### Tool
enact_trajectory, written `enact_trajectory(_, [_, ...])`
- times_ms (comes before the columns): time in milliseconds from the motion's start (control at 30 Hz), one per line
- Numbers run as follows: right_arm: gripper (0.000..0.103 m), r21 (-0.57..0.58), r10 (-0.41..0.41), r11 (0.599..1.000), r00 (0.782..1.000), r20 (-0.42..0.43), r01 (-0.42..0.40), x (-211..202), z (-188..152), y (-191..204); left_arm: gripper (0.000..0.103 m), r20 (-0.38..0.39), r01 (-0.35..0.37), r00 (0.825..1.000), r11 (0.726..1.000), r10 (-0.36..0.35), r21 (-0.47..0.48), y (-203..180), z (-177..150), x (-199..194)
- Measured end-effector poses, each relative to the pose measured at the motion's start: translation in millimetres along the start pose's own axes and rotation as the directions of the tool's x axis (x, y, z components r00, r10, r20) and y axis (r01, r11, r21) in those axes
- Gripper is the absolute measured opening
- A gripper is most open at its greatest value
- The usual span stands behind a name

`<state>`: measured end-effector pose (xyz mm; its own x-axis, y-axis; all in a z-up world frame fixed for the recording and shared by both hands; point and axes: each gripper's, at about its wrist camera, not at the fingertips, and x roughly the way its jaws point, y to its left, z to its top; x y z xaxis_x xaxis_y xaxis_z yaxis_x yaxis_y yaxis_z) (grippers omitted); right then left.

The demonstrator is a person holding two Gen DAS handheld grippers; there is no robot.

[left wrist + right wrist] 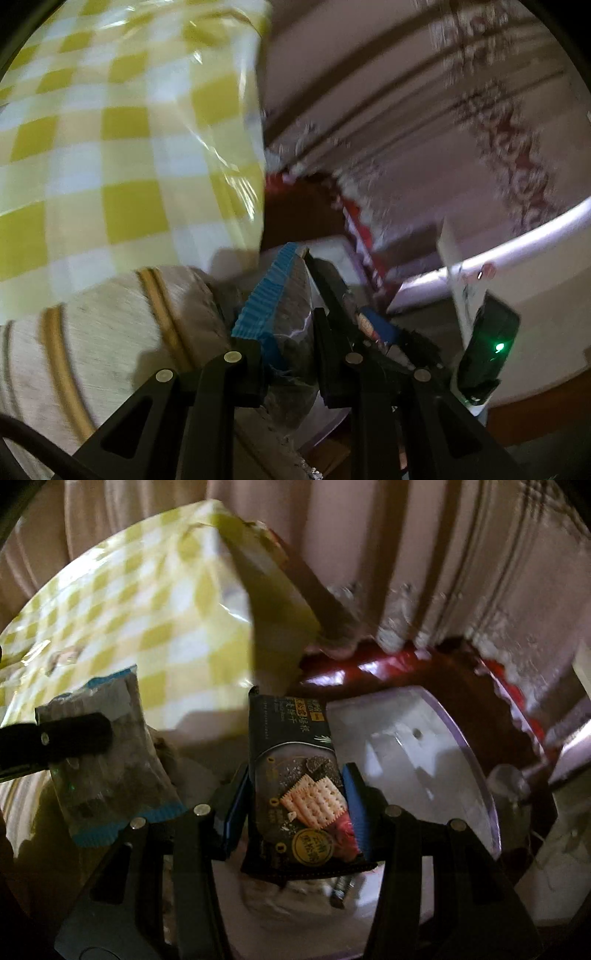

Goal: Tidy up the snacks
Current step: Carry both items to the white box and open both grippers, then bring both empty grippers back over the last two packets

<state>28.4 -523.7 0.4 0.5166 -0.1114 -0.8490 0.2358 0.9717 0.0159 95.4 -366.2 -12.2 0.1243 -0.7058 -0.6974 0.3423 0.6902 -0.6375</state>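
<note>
two snack packets: one blue-edged clear packet [110, 760], one dark cracker packet [295, 775]; one checked cloth [147, 620].

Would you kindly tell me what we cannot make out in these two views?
- Left wrist view: motion blur smears the patterned floor; its pattern is unreadable.
- Left wrist view: the left claw covers most of the blue-edged packet, hiding its print.
- Right wrist view: the cracker packet hides what lies below it in the clear tub.
- Right wrist view: the packet's small text is too blurred to read.
</note>
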Motion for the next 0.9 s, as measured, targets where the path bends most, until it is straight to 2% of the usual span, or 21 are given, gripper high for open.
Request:
enact_trajectory(67, [0.053,0.014,-0.009,1.0,1.0,-0.016,0.01,3,-3,-8,0.023,-0.035,-0.024,0.999,1.0,0.024,0.015,-4,-3,10])
enact_trajectory(167, [0.053,0.026,-0.017,1.0,0.999,-0.033,0.018,7,-7,-14,0.032,-0.056,-0.038,0.998,0.999,0.039,0.015,-5,-6,17])
enact_trajectory(300, [0.053,0.018,-0.024,1.0,0.999,-0.038,0.025,7,-10,-13,0.045,-0.042,-0.03,0.999,1.0,0.031,0.008,-4,-1,13])
enact_trajectory(400, [0.053,0.015,-0.017,1.0,0.999,-0.034,0.018,4,-10,-9,0.048,-0.027,-0.031,0.999,0.999,0.032,0.007,-1,-1,6])
enact_trajectory(500, [0.053,0.011,-0.014,1.0,0.999,-0.031,0.014,2,-9,-5,0.053,0.0,-0.051,0.999,0.999,0.051,0.004,6,3,-6])
enact_trajectory(700, [0.054,-0.004,-0.005,1.0,1.0,-0.03,0.005,2,-4,8,0.054,0.085,-0.111,0.99,0.994,0.113,-0.022,35,9,-45])
enact_trajectory(900, [0.063,-0.04,0.02,0.999,1.0,-0.016,-0.02,2,10,39,0.054,0.18,-0.206,0.959,0.975,0.219,-0.087,83,17,-93])
